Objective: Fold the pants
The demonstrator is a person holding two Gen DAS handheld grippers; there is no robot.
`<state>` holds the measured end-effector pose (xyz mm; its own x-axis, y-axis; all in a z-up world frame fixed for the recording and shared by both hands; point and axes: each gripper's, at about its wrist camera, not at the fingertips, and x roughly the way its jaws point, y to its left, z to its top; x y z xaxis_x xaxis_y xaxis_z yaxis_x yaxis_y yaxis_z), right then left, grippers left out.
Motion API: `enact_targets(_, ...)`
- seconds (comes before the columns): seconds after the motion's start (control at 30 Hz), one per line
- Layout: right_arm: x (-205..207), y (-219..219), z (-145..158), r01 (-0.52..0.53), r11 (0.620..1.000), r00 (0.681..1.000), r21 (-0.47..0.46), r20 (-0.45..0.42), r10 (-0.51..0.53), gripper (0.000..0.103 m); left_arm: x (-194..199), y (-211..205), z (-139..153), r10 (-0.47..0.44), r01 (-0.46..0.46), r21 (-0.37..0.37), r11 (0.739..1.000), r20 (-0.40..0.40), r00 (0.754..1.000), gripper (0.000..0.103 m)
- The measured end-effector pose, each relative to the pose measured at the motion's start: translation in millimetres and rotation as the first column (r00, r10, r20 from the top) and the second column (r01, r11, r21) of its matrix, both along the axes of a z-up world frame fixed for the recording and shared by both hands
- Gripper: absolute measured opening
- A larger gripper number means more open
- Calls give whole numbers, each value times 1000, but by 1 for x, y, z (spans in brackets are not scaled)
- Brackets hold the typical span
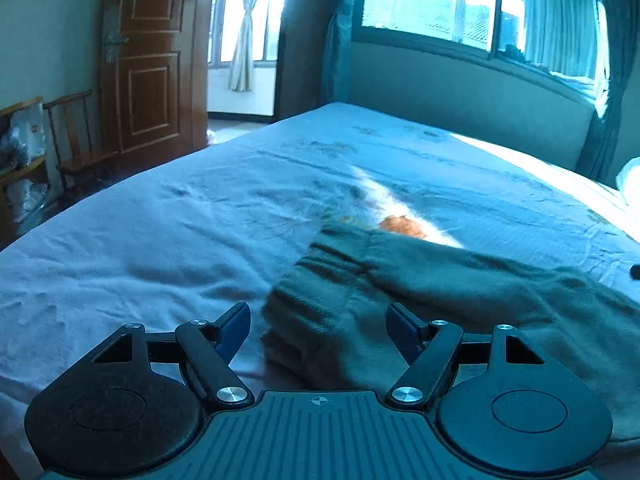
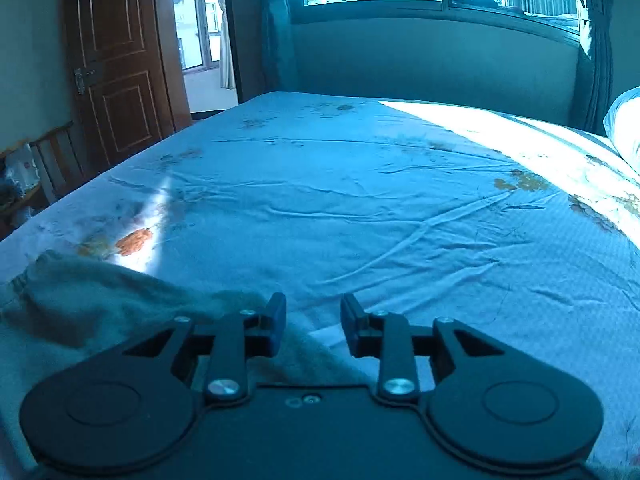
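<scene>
Grey-green fleece pants (image 1: 440,280) lying on floral bedsheet (image 1: 160,220), ribbed waistband between spread left gripper (image 1: 318,320) jaws, right gripper (image 2: 313,320) jaws parted, pinching nothing.

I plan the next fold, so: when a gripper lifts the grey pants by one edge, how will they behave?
The grey pants look soft and fuzzy, already lying in loose folds on the bed sheet, so they will probably droop, not stay flat. Their nap probably gives the pads grip.
</scene>
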<state>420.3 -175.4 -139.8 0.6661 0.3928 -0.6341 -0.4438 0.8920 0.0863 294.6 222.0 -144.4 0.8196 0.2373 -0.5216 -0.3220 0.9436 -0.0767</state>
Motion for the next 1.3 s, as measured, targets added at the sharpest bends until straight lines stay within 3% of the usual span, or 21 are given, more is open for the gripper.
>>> enact_targets(0.07,-6,-10,-24,41,989,996,-143,-78,-53,28,11,-33,0,-78,82,83,993,-52,996,81)
enact_targets(0.13,-19,-46,-30,141,982,988,-128,-51,-149,28,31,-58,-20,-89,127,209,970,-179,980,95)
enact_targets(0.2,-40,-92,-18,271,957,962,-101,-15,-274,34,35,-69,-30,-84,144,292,945,-209,974,98)
enact_targets(0.27,-79,-158,1,370,927,928,57,14,-372,62,30,-72,-19,-88,136,256,957,-190,978,98)
enact_targets(0.3,-100,-193,8,425,894,901,142,24,-432,83,25,-74,-11,-95,129,212,969,-163,982,98)
enact_targets(0.37,-142,-263,14,544,798,826,259,0,-563,86,19,-84,-2,-95,114,164,980,-118,988,98)
enact_targets(0.47,-200,-347,5,691,604,688,397,-107,-717,57,13,-122,3,-149,154,101,983,-54,987,98)
enact_targets(0.53,-232,-384,-7,752,489,604,442,-165,-780,48,12,-161,0,-217,220,61,974,-46,975,98)
enact_targets(0.6,-248,-406,-22,777,411,565,477,-239,-790,47,11,-199,-4,-268,270,48,962,-37,963,99)
enact_targets(0.73,-248,-420,-52,782,327,549,531,-336,-765,47,9,-265,-16,-355,354,-27,935,-59,933,99)
enact_targets(0.83,-241,-423,-64,783,288,541,551,-374,-754,46,1,-314,-24,-415,417,17,909,-81,906,99)
enact_targets(0.87,-239,-423,-67,789,278,531,548,-382,-756,43,2,-328,-31,-422,430,42,902,-131,897,100)
enact_targets(0.93,-241,-428,-68,795,245,514,554,-402,-758,31,0,-343,-32,-386,401,80,913,-156,909,101)
enact_targets(0.97,-245,-430,-67,789,232,515,569,-406,-755,32,0,-344,-27,-377,387,51,921,-146,915,101)
enact_targets(1.0,-248,-431,-66,783,229,518,578,-402,-755,33,-4,-349,-18,-399,401,1,916,-102,911,101)
enact_targets(1.07,-252,-433,-68,777,222,523,588,-407,-749,33,-7,-369,-7,-442,444,18,896,-70,894,101)
enact_targets(1.13,-253,-435,-73,770,212,529,602,-417,-739,33,-5,-397,0,-515,517,22,856,-60,855,101)
enact_targets(1.17,-252,-435,-74,767,208,530,607,-418,-738,32,-2,-410,-2,-536,539,27,842,-72,841,101)
enact_targets(1.23,-251,-437,-76,763,193,529,617,-425,-735,31,9,-437,-18,-562,581,65,812,-183,806,101)
enact_targets(1.27,-249,-437,-77,758,192,533,623,-423,-733,32,14,-446,-30,-549,582,88,809,-240,800,103)
enact_targets(1.3,-248,-437,-77,754,194,537,628,-419,-733,33,13,-445,-31,-546,572,85,816,-215,810,103)
